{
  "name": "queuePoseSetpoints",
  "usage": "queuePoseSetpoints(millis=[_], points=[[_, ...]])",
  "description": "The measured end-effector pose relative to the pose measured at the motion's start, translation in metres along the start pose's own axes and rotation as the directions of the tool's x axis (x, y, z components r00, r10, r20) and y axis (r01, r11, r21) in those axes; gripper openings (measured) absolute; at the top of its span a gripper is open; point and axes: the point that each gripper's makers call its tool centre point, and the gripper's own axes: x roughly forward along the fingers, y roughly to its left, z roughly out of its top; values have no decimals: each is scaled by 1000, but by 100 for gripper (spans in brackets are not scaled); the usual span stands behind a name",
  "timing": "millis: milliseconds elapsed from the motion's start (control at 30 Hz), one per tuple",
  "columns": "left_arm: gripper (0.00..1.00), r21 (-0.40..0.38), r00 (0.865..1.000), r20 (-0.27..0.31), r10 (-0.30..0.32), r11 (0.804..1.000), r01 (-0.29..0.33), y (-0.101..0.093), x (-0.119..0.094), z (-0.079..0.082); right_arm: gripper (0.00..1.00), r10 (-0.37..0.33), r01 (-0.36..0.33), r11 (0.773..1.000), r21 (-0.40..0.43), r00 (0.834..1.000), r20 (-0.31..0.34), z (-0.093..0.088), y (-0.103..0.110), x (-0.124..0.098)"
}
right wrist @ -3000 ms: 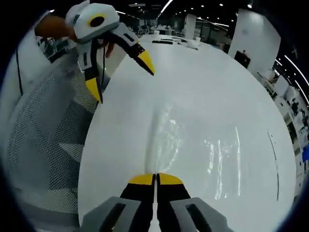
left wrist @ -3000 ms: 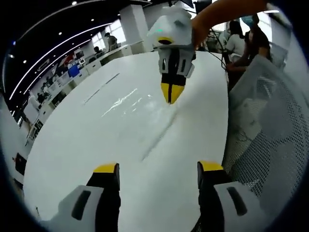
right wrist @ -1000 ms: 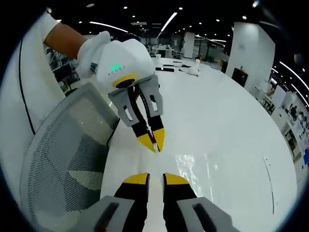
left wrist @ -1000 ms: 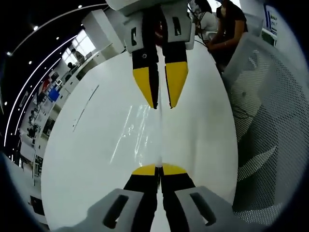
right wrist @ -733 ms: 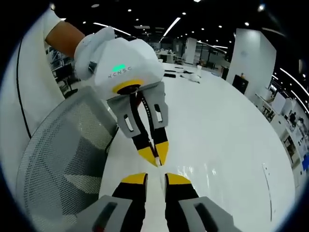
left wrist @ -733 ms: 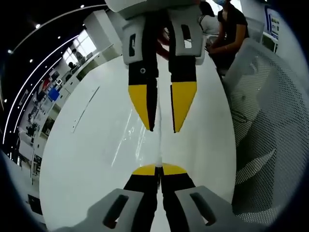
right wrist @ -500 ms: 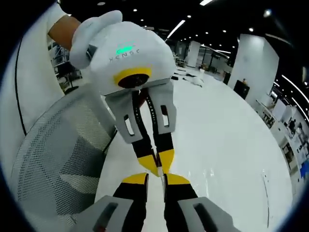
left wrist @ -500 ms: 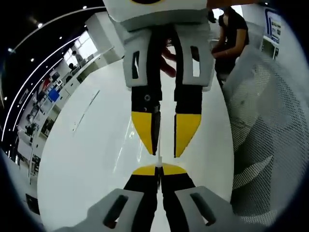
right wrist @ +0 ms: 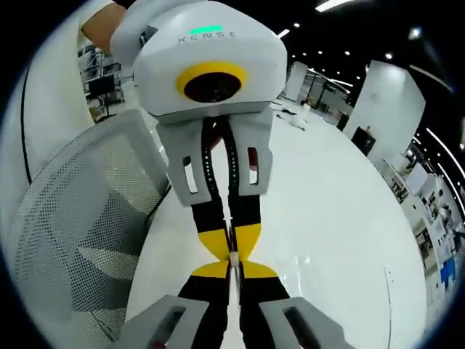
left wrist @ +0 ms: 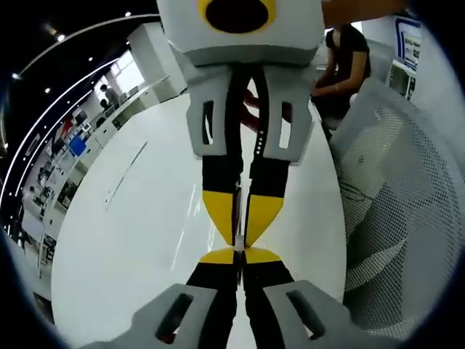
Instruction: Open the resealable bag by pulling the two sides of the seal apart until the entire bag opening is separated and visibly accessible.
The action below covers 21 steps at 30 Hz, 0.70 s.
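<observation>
The clear resealable bag shows as a thin pale edge (left wrist: 237, 234) running between the two grippers, which meet tip to tip above the white table (left wrist: 123, 240). In the left gripper view my left gripper (left wrist: 239, 256) is shut on that edge at the bottom. My right gripper (left wrist: 239, 240) comes down from the top, its yellow tips pinched together on the same strip. In the right gripper view my right gripper (right wrist: 231, 271) is shut at the bottom, and my left gripper (right wrist: 231, 253) hangs from above, shut on the bag edge (right wrist: 232, 259). The rest of the bag is too clear to make out.
A white mesh chair (left wrist: 396, 211) (right wrist: 76, 233) stands right at the table's edge beside the grippers. A person (left wrist: 349, 51) sits at the table's far end. Small items (right wrist: 290, 105) lie far off on the table (right wrist: 341, 240). A hand and sleeve hold each gripper.
The right gripper has come in toward the left one and closed its open jaws on the bag edge. The left gripper stayed shut. The two now touch tip to tip.
</observation>
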Motion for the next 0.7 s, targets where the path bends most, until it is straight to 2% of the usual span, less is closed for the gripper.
queuePoseSetpoints(millis=[200, 633, 700], points=[[0, 34, 1000, 3, 2, 999, -2, 0, -3, -1, 0, -11, 11, 999, 45, 1000, -7, 0, -2, 3], [0, 59, 1000, -12, -6, 998, 7, -4, -2, -5, 0, 0, 3, 997, 77, 999, -38, -8, 4, 4], [0, 86, 1000, -10, -3, 996, 4, -6, -2, -5, 0, 1, 3, 996, 92, 999, -43, -9, 4, 4]])
